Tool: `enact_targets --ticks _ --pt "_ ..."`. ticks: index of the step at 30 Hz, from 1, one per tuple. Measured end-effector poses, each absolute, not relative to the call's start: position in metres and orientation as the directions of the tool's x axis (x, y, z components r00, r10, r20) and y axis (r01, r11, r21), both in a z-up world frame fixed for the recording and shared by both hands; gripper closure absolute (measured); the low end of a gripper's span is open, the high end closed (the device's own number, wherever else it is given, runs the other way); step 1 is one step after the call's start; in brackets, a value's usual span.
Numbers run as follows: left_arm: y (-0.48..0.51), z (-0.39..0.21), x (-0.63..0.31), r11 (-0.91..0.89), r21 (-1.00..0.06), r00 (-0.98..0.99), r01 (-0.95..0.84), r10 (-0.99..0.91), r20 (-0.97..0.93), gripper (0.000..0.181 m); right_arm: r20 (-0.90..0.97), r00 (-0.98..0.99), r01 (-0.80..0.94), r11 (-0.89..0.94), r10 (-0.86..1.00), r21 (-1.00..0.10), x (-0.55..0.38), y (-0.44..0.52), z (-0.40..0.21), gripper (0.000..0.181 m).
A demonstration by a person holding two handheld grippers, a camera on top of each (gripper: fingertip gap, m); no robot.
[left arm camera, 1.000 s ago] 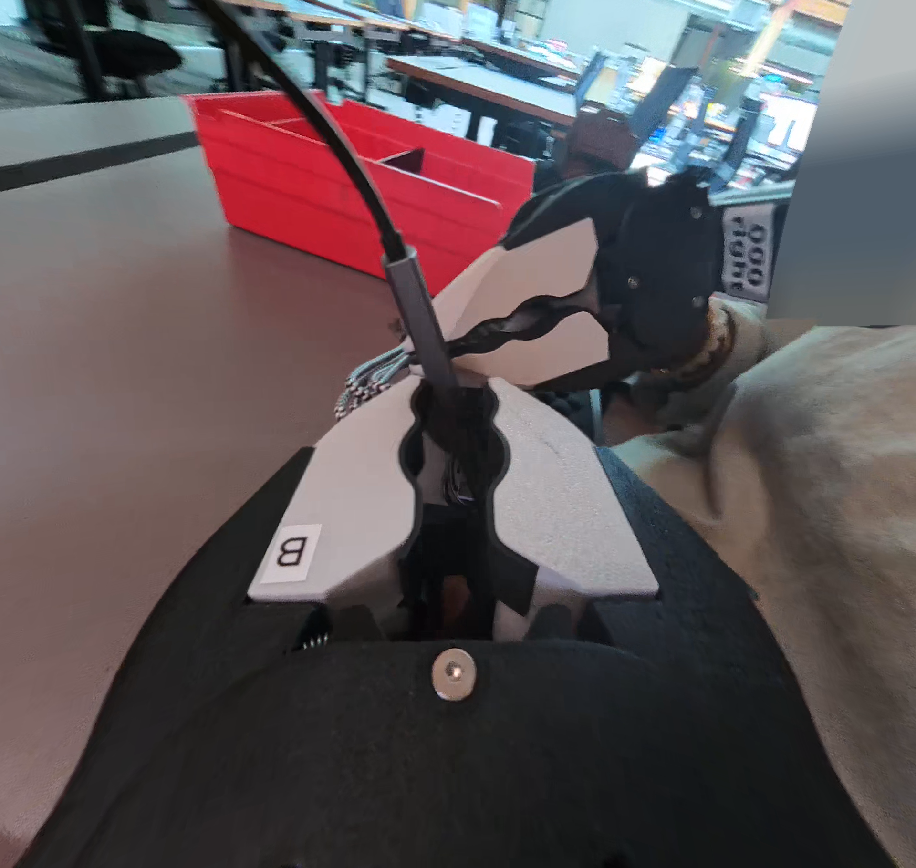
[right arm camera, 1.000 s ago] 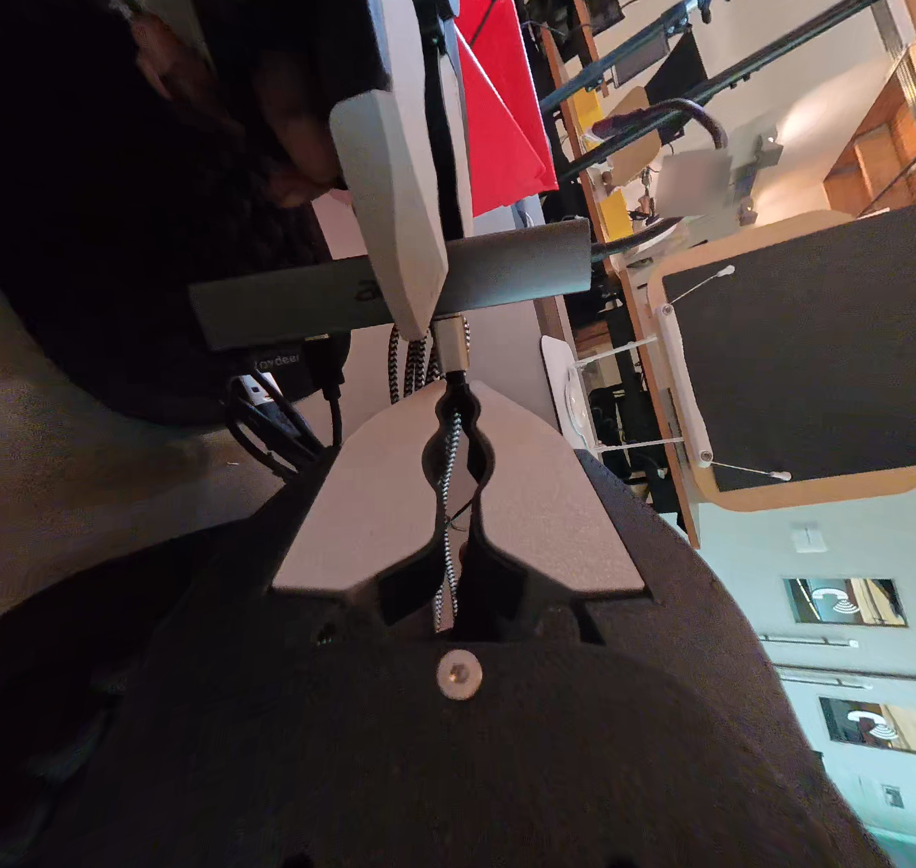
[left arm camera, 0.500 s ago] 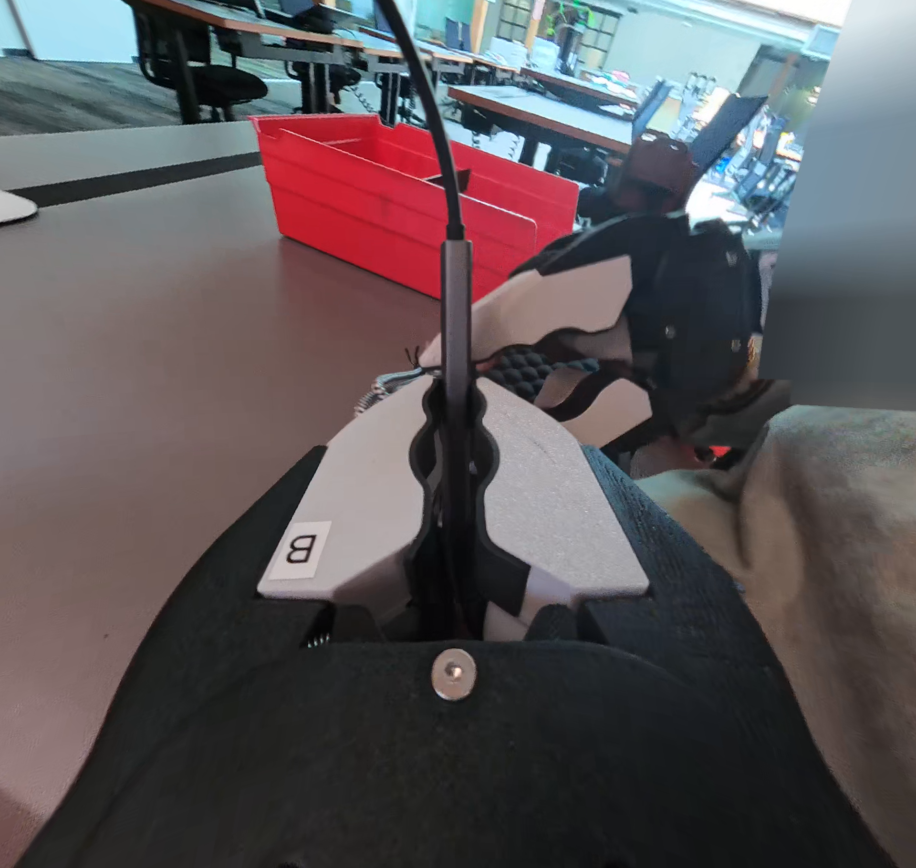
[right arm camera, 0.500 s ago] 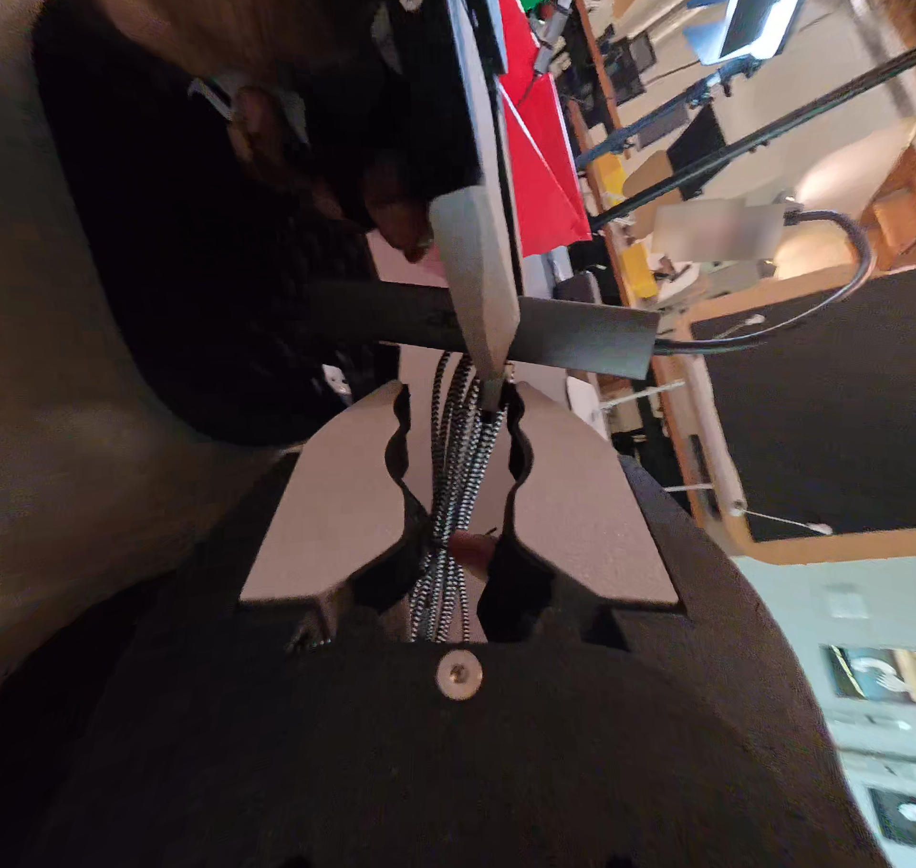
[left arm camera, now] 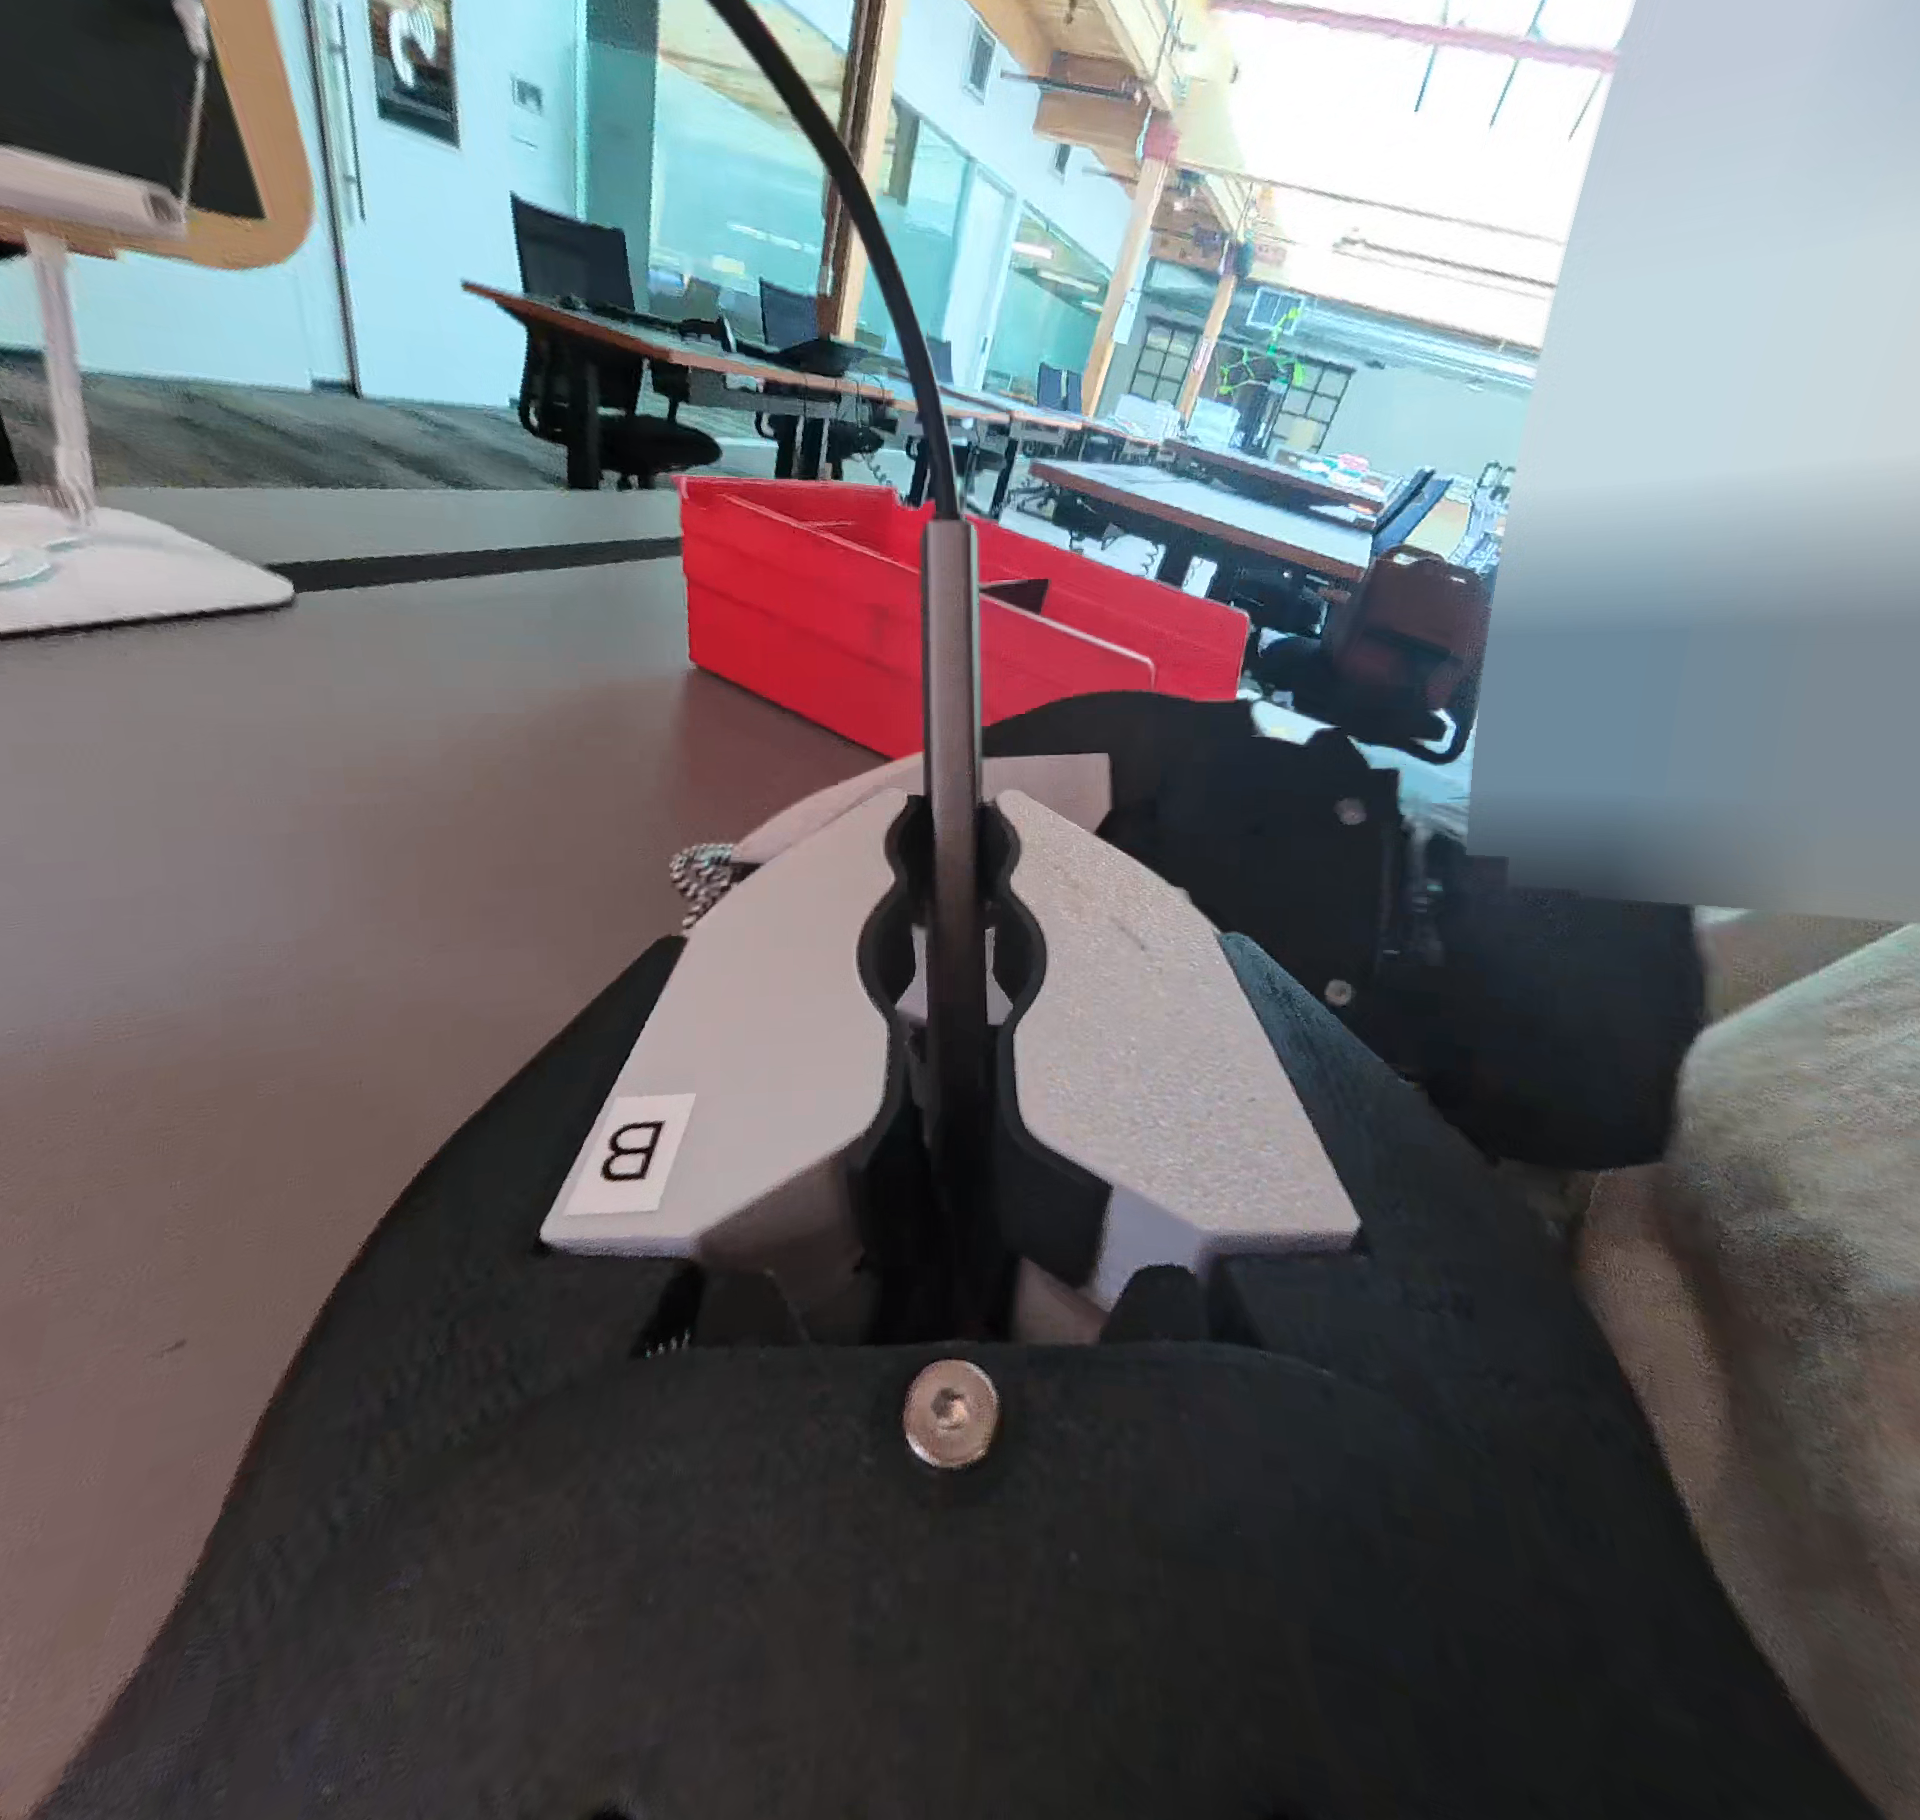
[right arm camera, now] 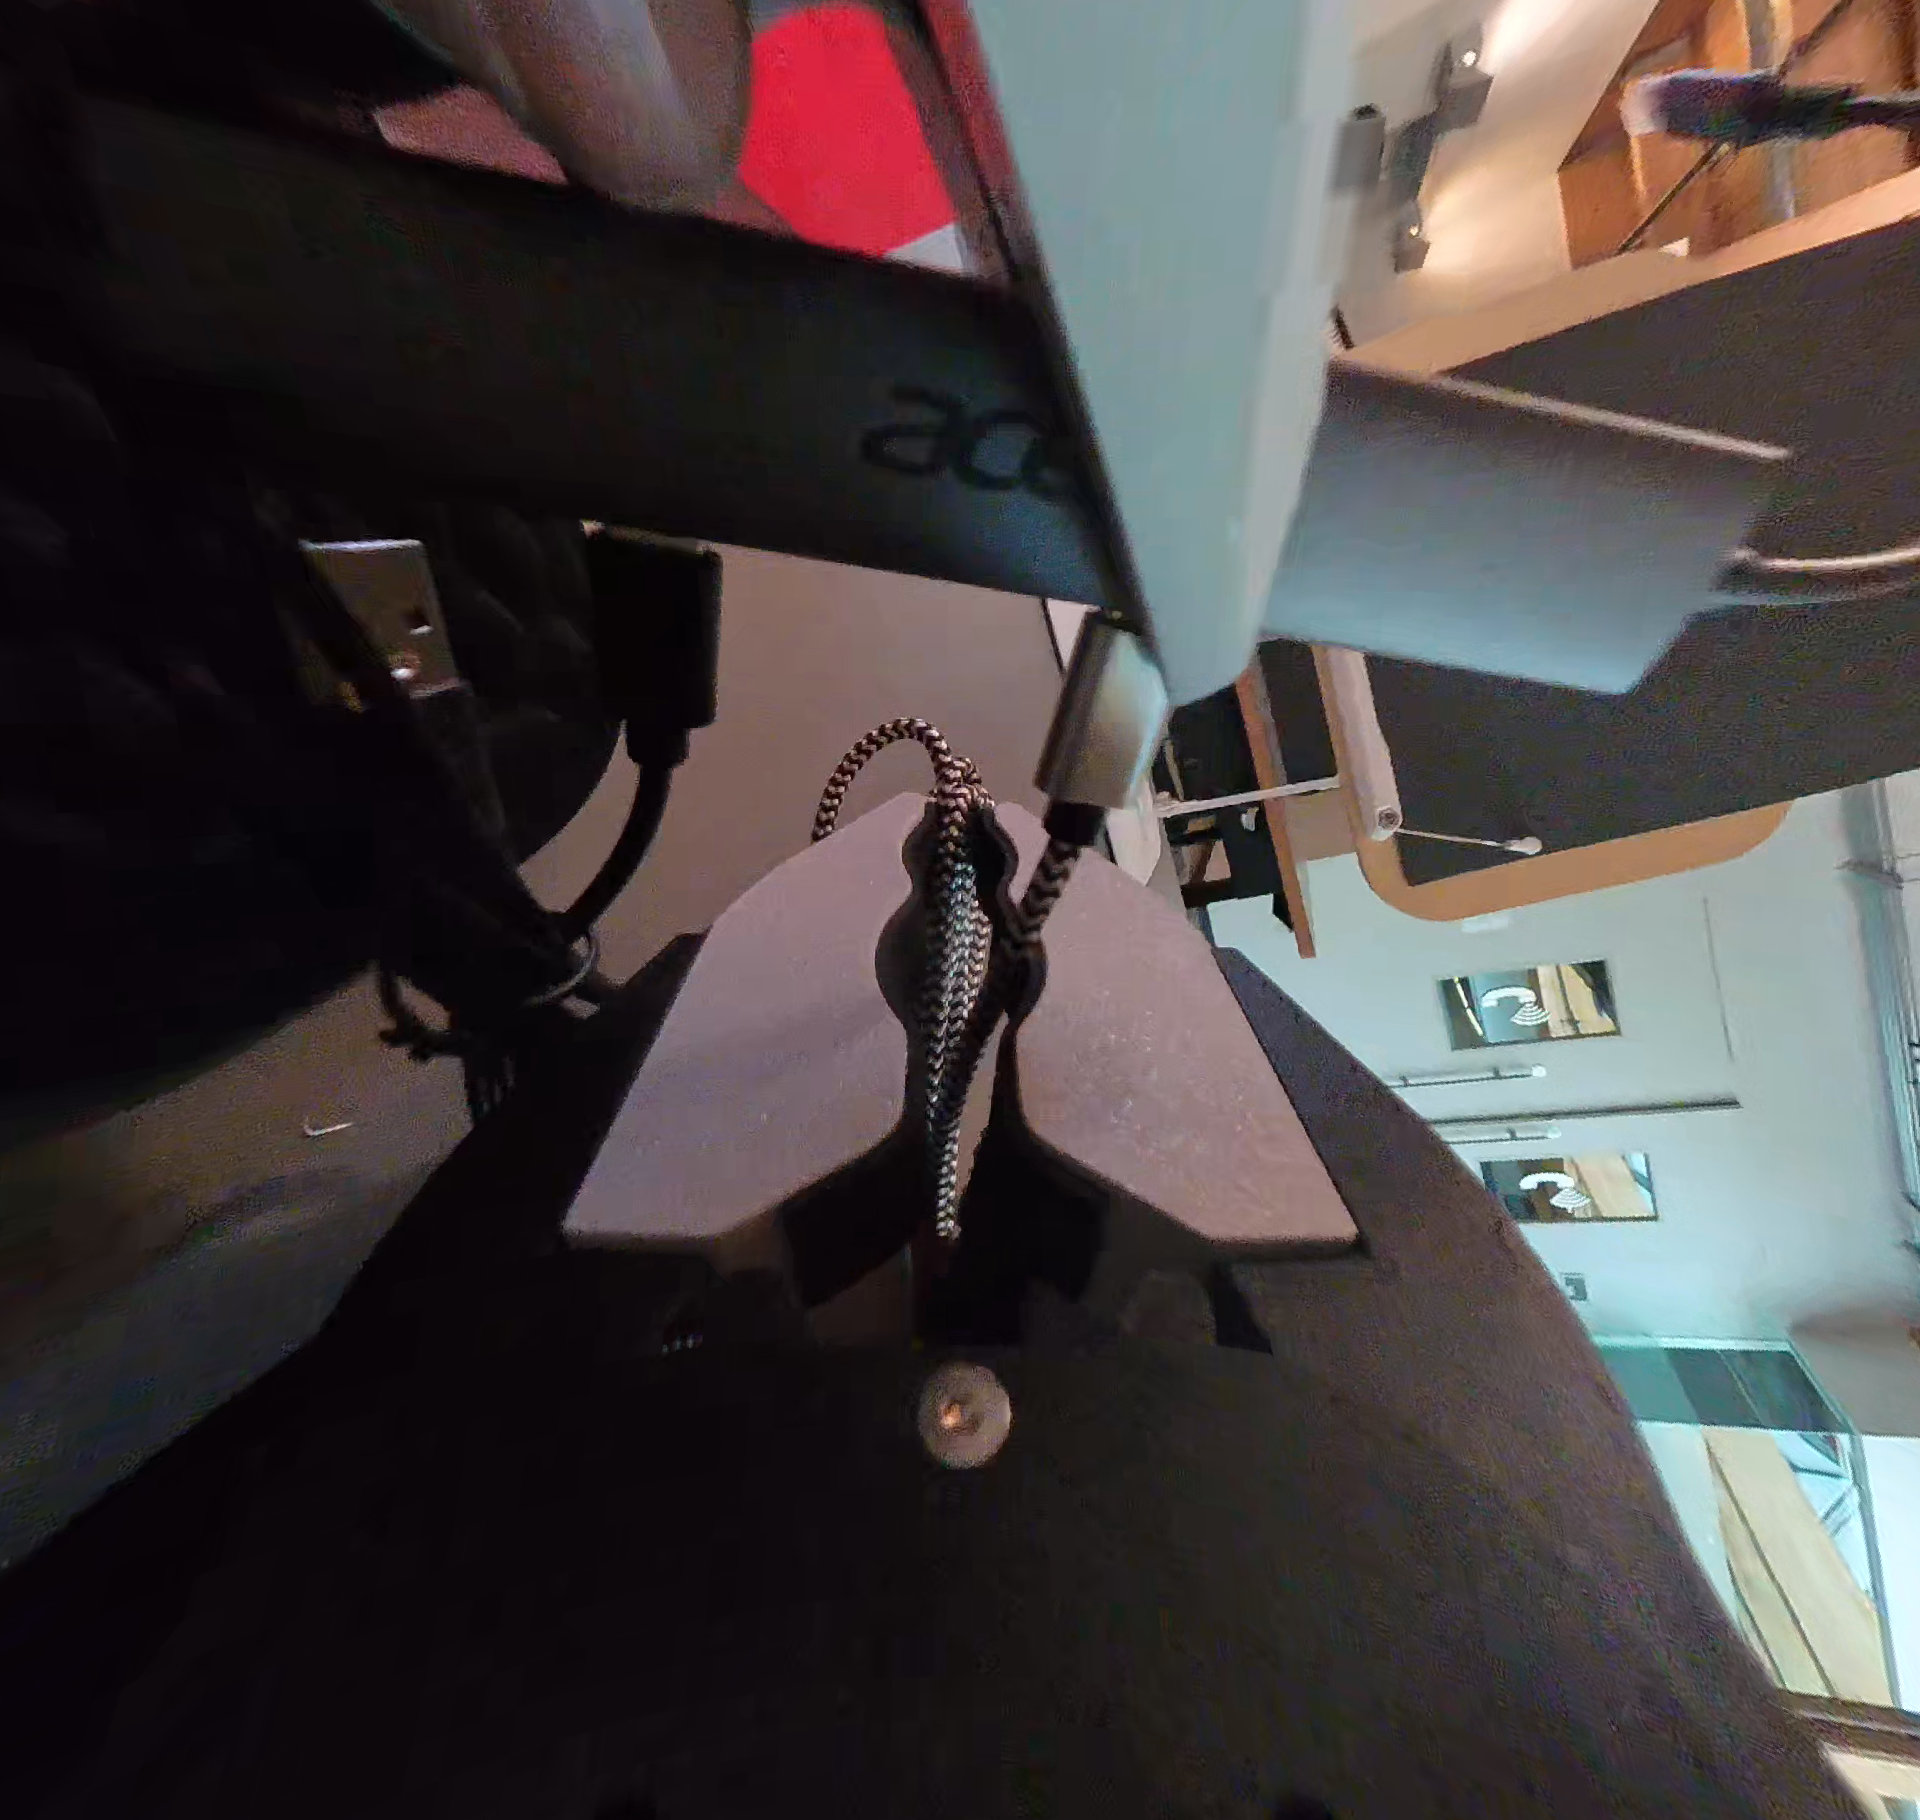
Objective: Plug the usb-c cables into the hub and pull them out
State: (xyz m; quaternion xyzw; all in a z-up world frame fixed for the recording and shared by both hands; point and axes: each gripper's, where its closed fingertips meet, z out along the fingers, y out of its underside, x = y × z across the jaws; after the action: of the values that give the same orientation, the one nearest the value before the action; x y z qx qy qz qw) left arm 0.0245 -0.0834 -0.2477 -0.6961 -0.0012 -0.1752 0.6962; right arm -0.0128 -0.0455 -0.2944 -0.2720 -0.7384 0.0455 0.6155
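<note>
My left gripper [left arm camera: 951,814] is shut on the grey hub [left arm camera: 951,648], held upright and seen edge-on, with its black lead [left arm camera: 831,160] arcing up and left. In the right wrist view the hub [right arm camera: 623,399] lies across the top, clamped by a pale left finger [right arm camera: 1143,264]. A silver USB-C plug [right arm camera: 1101,721] meets the hub's lower edge, and the finger hides the joint. My right gripper [right arm camera: 966,825] is shut on loops of its braided cable [right arm camera: 951,939], just below the plug. The right gripper's fingers [left arm camera: 821,814] show just behind the left ones.
A red divided bin [left arm camera: 831,607] stands on the dark table [left arm camera: 312,835] beyond the grippers. A white stand base [left arm camera: 135,575] sits at the far left. A black plug [right arm camera: 665,627] and a loose USB-A plug [right arm camera: 384,617] hang by the hub. A beige sleeve [left arm camera: 1766,1251] is at right.
The left gripper has swung the hub from tilted to upright. The right gripper let go of the braided cable at the plug, opened, and shut again on bunched loops farther down the cable.
</note>
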Motion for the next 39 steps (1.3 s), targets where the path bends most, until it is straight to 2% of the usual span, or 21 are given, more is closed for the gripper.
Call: enact_targets --ticks 4,8,11,16,19,25,29,35,39 --pt "-0.084 -0.249 0.015 -0.037 -0.952 0.921 0.304 -0.245 0.304 0.174 0.857 -0.053 0.255 0.836 0.513 -0.485 -0.012 -0.063 -0.274 0.173" --pt "-0.08 -0.252 0.012 -0.029 -0.967 0.95 0.254 -0.181 0.255 0.173 0.856 -0.003 0.232 0.833 0.517 -0.502 -0.01 -0.062 -0.266 0.153" --pt "-0.079 -0.253 0.011 -0.028 -0.968 0.955 0.248 -0.163 0.249 0.173 0.853 -0.008 0.196 0.838 0.521 -0.51 -0.008 -0.072 -0.265 0.154" --pt "-0.078 -0.252 0.011 -0.017 -0.972 0.961 0.233 -0.151 0.233 0.173 0.861 0.023 0.221 0.837 0.508 -0.5 -0.011 -0.07 -0.265 0.17" --pt "-0.078 -0.252 0.012 -0.016 -0.972 0.961 0.234 -0.151 0.234 0.173 0.86 0.04 0.217 0.836 0.509 -0.504 -0.012 -0.071 -0.262 0.171" --pt "-0.078 -0.254 0.011 -0.026 -0.966 0.953 0.257 -0.159 0.258 0.174 0.884 0.028 0.238 0.856 0.467 -0.46 -0.014 -0.068 -0.264 0.175" --pt "-0.077 -0.259 0.01 -0.046 -0.968 0.957 0.246 -0.145 0.25 0.174 0.916 0.009 0.239 0.888 0.402 -0.392 -0.015 -0.066 -0.27 0.175" --pt "-0.079 -0.258 0.008 -0.052 -0.965 0.955 0.258 -0.137 0.263 0.175 0.885 0.02 0.144 0.874 0.466 -0.464 -0.017 -0.067 -0.273 0.176" --pt "-0.08 -0.261 0.009 -0.086 -0.972 0.967 0.219 -0.111 0.228 0.175 0.865 0.014 0.155 0.854 0.502 -0.497 -0.016 -0.066 -0.278 0.176"
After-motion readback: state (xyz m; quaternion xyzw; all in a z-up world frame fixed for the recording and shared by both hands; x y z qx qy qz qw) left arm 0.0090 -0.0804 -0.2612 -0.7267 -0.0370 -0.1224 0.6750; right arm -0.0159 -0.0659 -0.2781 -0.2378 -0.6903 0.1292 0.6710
